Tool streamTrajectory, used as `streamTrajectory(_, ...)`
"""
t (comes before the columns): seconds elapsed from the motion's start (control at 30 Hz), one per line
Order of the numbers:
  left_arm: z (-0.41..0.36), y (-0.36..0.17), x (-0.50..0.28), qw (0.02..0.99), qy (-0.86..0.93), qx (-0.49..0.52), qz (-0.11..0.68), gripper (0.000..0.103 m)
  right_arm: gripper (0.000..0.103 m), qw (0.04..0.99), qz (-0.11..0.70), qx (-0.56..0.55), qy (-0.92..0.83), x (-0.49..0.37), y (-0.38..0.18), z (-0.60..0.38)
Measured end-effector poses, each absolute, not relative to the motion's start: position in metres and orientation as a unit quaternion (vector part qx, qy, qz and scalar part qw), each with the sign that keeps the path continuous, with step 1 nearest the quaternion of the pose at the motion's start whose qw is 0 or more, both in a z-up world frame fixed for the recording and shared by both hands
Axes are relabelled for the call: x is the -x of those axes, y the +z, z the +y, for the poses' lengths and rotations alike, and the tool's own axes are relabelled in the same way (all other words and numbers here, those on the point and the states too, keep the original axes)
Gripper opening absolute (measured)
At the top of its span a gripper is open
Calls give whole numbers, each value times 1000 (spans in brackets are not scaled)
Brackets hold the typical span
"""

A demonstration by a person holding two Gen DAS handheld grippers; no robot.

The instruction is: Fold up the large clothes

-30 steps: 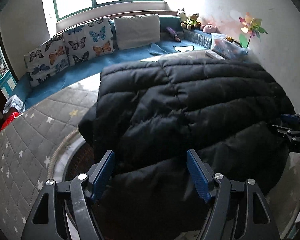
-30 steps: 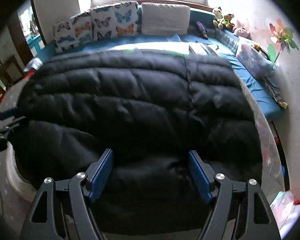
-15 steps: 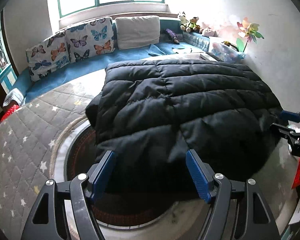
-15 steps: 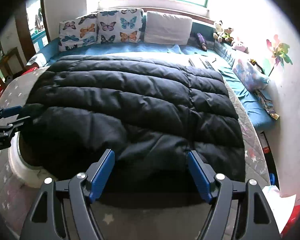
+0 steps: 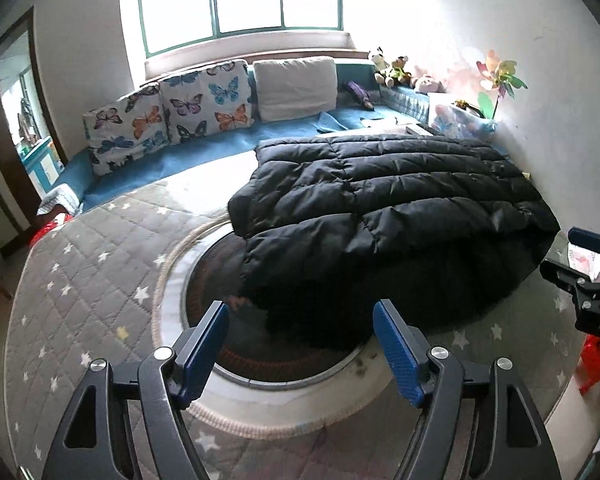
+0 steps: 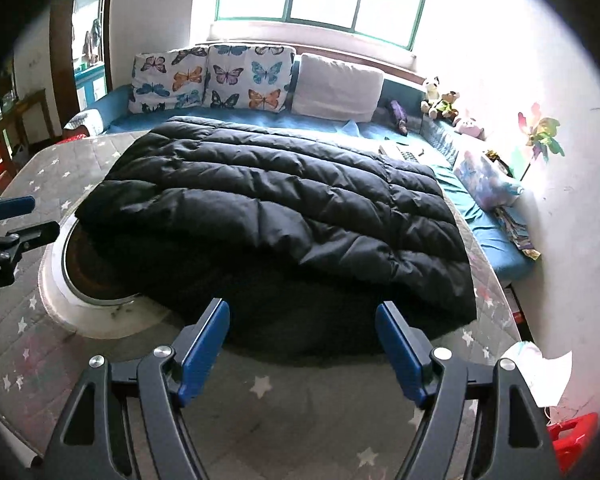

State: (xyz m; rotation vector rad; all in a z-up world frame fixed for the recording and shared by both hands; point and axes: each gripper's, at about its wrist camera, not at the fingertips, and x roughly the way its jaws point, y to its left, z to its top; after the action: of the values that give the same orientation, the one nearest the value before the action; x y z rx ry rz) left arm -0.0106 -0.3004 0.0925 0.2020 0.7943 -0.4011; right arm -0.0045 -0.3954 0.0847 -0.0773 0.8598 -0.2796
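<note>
Left wrist view: the left gripper (image 5: pixel 301 344) hangs with its jaws wide and opening a little further. Nothing is between the blue pads (image 5: pixel 396 354), and they touch nothing. Beyond them the black puffer jacket (image 5: pixel 388 208) lies folded on the grey star-patterned quilted surface (image 5: pixel 80 280), partly covering a round white-rimmed inset (image 5: pixel 260 404). The right gripper (image 5: pixel 588 264) shows at the right edge, clear of the jacket.

Right wrist view: the right gripper (image 6: pixel 302 346) is also spread wide and empty, its pads just short of the black puffer jacket's (image 6: pixel 284 208) near hem and not touching it. The jacket spreads across the surface toward the blue sofa (image 6: pixel 496 236) with butterfly cushions (image 6: pixel 212 80). The left gripper (image 6: pixel 12 220) sits at the left edge, apart from the jacket.
</note>
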Motion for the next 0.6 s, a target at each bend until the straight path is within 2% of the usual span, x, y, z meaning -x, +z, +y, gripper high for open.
streamTrajectory(0.37,-277,111,57,918,-178,-89,342,89,83,908,387,-11,-158,33,83,-373)
streamTrajectory(0.6,-274,113,70,916,-190,-79,344,89,83,913,370,-28,-172,43,81,-361)
